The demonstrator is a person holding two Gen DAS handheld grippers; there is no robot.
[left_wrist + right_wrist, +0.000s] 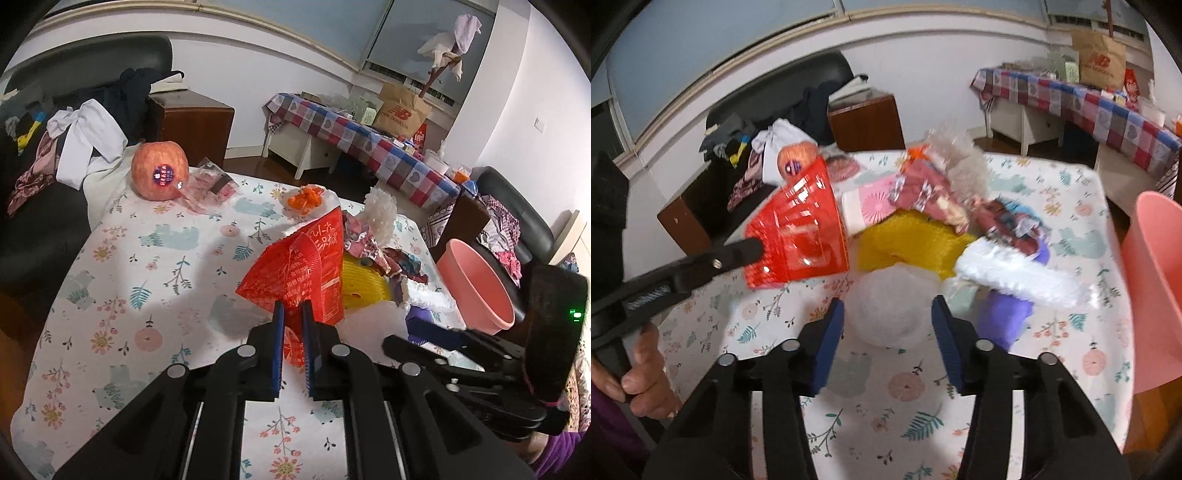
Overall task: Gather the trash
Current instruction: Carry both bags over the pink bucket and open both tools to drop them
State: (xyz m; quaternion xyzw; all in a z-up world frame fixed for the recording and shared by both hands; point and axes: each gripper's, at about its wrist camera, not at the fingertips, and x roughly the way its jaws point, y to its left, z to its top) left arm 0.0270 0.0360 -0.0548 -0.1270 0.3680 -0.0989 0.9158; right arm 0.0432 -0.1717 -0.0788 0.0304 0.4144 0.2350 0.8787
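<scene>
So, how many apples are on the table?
1. The apple sits at the far left corner of the table, behind the red bag held by the left gripper. The trash pile might hide others.

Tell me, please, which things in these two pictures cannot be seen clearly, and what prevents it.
- Pink bin: inside hidden by its own wall in the left wrist view; cut off by the edge in the right wrist view.
- Trash pile: motion blur in the right wrist view.
- Red wrapper: lower corner hidden between the left gripper pads.
- Yellow item: partly covered by the wrapper; its kind is unclear.
</scene>
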